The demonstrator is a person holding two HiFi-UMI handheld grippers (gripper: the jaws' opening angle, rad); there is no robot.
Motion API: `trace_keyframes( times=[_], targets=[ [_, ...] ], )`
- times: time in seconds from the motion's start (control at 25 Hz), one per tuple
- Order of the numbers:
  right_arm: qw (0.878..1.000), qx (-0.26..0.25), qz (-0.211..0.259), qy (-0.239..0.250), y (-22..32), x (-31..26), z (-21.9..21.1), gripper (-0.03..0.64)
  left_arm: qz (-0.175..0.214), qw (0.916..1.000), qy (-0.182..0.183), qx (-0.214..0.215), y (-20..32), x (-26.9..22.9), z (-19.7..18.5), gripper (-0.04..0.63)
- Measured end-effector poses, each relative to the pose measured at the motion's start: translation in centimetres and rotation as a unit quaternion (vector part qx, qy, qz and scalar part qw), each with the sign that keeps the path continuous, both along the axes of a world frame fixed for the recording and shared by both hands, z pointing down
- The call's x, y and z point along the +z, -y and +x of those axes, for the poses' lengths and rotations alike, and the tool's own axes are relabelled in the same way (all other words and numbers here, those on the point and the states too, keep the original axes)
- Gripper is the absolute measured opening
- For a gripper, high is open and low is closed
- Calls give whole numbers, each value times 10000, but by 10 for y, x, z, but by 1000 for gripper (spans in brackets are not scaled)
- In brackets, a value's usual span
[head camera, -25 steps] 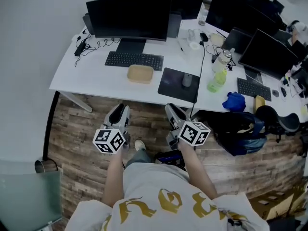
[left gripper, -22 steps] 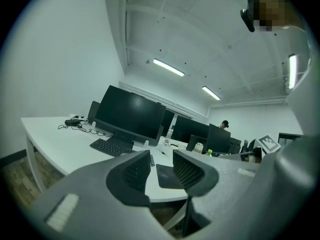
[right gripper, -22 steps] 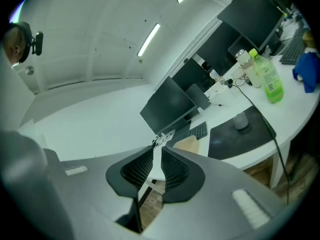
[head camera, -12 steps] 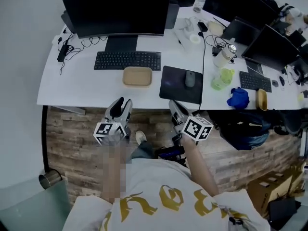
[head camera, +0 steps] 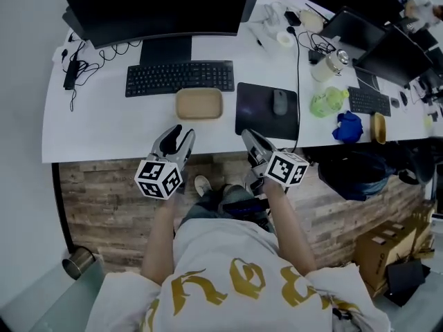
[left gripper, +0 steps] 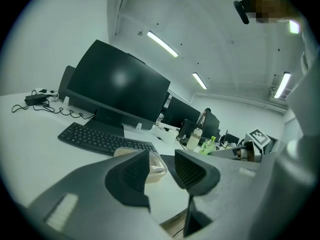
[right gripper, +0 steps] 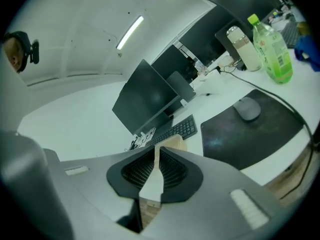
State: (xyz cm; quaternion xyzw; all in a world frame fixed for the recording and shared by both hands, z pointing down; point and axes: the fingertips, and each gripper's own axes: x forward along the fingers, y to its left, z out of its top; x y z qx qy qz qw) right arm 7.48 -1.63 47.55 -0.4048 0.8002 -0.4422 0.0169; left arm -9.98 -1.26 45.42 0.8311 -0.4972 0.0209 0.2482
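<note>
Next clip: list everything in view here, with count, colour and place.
monitors: several, black, back of desk
keyboards: two, black, before the monitors
box: one, tan, before the keyboard
mouse pad: one, black, right of the box
mouse: one, grey, on the mouse pad
bottles: two, one green, one white, right of the mouse pad
cloth: one, blue, near the bottles
desk: one, white, under these
left gripper: one, grey, jaws apart, empty, near the box
right gripper: one, grey, jaws nearly together, empty, near the mouse pad
</note>
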Motion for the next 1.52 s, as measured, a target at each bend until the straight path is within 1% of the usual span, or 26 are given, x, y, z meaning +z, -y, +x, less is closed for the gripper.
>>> trace_keyframes(
  times=[0.12, 0.2, 0.32, 0.4, 0.44, 0.52, 0.56, 0.6, 0.64, 0.72, 0.8, 0.88, 0.96, 1.04, 1.12, 1.16, 1.24, 1.36, 1.44, 1.52],
  targets=[
    [9996, -31, -109, 259, 10, 3, -5, 87, -36, 10000, 20, 67, 7, 6, -2, 155],
    [9993, -31, -152, 349, 17, 4, -7, 109, -39, 9999, 52, 134, 11, 10, -1, 155],
    [9987, -70, -278, 431, 25, 14, -5, 179, -53, 9996, 163, 229, 18, 16, 5, 162],
    [9976, -96, -404, 558, 30, 21, -3, 190, -108, 9992, 248, 279, 23, 22, 9, 166],
    [9970, -94, -466, 610, 32, 26, -1, 190, -133, 9990, 301, 302, 25, 25, 10, 166],
    [9963, -70, -565, 648, 36, 35, 0, 162, -179, 9984, 420, 343, 31, 31, 13, 166],
    [9961, -59, -607, 637, 36, 40, -1, 131, -195, 9980, 478, 364, 33, 34, 15, 166],
    [9960, -68, -641, 612, 36, 45, -1, 109, -201, 9977, 525, 381, 34, 36, 17, 166],
    [9961, -102, -661, 571, 36, 49, -3, 108, -200, 9975, 553, 393, 36, 37, 19, 166],
    [9964, -211, -676, 462, 36, 57, -6, 87, -211, 9973, 574, 411, 39, 38, 22, 166],
    [9961, -328, -709, 400, 37, 64, -8, 88, -227, 9971, 589, 425, 41, 40, 23, 166],
    [9951, -442, -742, 487, 40, 66, -15, 99, -216, 9972, 577, 423, 44, 42, 24, 166],
    [9929, -549, -832, 646, 41, 67, -22, 123, -260, 9971, 564, 435, 45, 47, 25, 167],
    [9893, -702, -985, 809, 38, 71, -28, 166, -365, 9969, 543, 443, 42, 54, 27, 167],
    [9859, -836, -1101, 939, 38, 75, -35, 193, -439, 9966, 543, 440, 40, 59, 28, 167],
    [9847, -875, -1145, 981, 38, 76, -39, 196, -454, 9965, 550, 435, 39, 61, 28, 167],
    [9839, -906, -1190, 984, 39, 80, -43, 181, -462, 9965, 562, 419, 38, 63, 28, 167],
    [9851, -925, -1203, 807, 41, 89, -48, 144, -480, 9965, 557, 394, 39, 66, 27, 167],
    [9843, -986, -1247, 773, 41, 93, -52, 141, -485, 9966, 541, 376, 40, 67, 26, 167],
    [9820, -1037, -1333, 846, 42, 95, -55, 144, -489, 9968, 523, 350, 41, 68, 25, 167]
  ],
)
